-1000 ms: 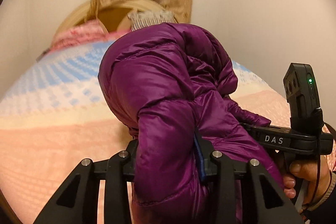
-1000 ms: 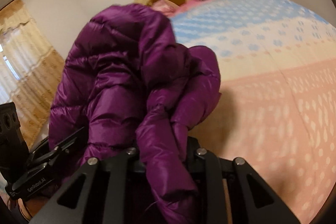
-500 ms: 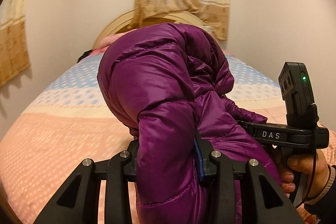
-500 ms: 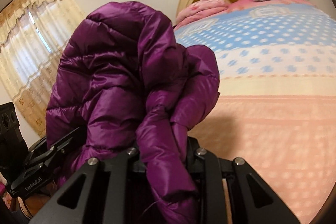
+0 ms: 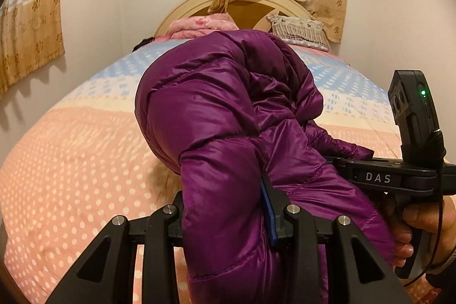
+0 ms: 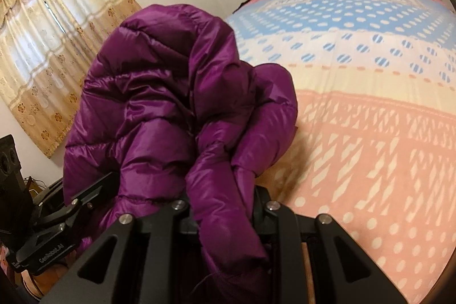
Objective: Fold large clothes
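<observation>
A shiny purple down jacket [image 5: 216,116] hangs bunched between both grippers, above the bed. My left gripper [image 5: 228,207] is shut on a thick fold of it; the fabric hides the fingertips. My right gripper [image 6: 225,207] is shut on another fold of the jacket [image 6: 171,93]. The right gripper's body [image 5: 379,175] shows at the right of the left wrist view, held by a hand. The left gripper's body [image 6: 48,241] shows at the lower left of the right wrist view.
The bed [image 5: 71,161] has a pink, cream and blue dotted cover [image 6: 370,133]. A pink blanket [image 5: 199,24] and a grey pillow [image 5: 299,29] lie by the headboard. Curtains [image 6: 48,53] hang on the left wall and behind the headboard.
Both grippers have tilted and lifted with the jacket still clamped, so more of the bed, headboard and curtains shows. The grip on the jacket has not changed.
</observation>
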Available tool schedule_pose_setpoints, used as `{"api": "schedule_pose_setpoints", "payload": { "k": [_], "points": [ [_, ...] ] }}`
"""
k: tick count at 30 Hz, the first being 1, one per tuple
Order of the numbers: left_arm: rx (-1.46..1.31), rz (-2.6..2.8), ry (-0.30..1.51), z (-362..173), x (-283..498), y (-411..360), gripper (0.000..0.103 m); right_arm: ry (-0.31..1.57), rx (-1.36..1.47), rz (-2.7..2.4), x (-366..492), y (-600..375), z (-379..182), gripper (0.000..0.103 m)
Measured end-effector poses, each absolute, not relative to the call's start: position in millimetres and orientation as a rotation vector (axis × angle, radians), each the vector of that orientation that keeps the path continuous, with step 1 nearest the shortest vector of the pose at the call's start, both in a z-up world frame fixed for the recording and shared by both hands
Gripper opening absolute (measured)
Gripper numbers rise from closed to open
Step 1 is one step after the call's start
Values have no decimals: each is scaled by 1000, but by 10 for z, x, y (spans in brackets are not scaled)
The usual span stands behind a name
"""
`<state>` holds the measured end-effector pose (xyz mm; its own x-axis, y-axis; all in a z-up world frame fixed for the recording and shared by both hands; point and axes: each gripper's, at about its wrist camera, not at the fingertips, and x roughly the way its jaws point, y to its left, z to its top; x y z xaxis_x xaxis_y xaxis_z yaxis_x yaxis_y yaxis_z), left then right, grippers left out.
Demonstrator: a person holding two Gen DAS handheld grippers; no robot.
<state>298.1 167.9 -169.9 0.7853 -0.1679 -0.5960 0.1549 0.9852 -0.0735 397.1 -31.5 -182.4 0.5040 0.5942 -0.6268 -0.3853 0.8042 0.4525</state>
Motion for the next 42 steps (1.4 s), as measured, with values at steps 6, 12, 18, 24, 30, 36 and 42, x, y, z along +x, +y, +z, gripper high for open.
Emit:
{"api": "schedule_pose_setpoints", "payload": {
  "k": [6,12,18,24,30,36,42],
  "points": [
    [4,-163,661,-1797,3049,1696,46,879,255,590,3975,-280,-1813,25],
    [-26,-127,694,-1874,3101,1718,62,884,235,567,3977,-170,-1784,27],
    [-13,-82,681,-1900,3036,1731,73,892,238,559,4003,-160,-1830,32],
    [-19,-57,673,-1944,3011,1755,79,903,242,538,4008,-232,-1929,44],
    [-62,-34,686,-1995,3019,1809,86,896,222,514,4009,-181,-1916,48],
    [-72,-4,689,-2030,3016,1830,91,886,183,481,3963,-120,-1899,51],
    [-124,-9,696,-2088,3021,1913,93,886,172,459,3919,-69,-1905,55]
  ]
}}
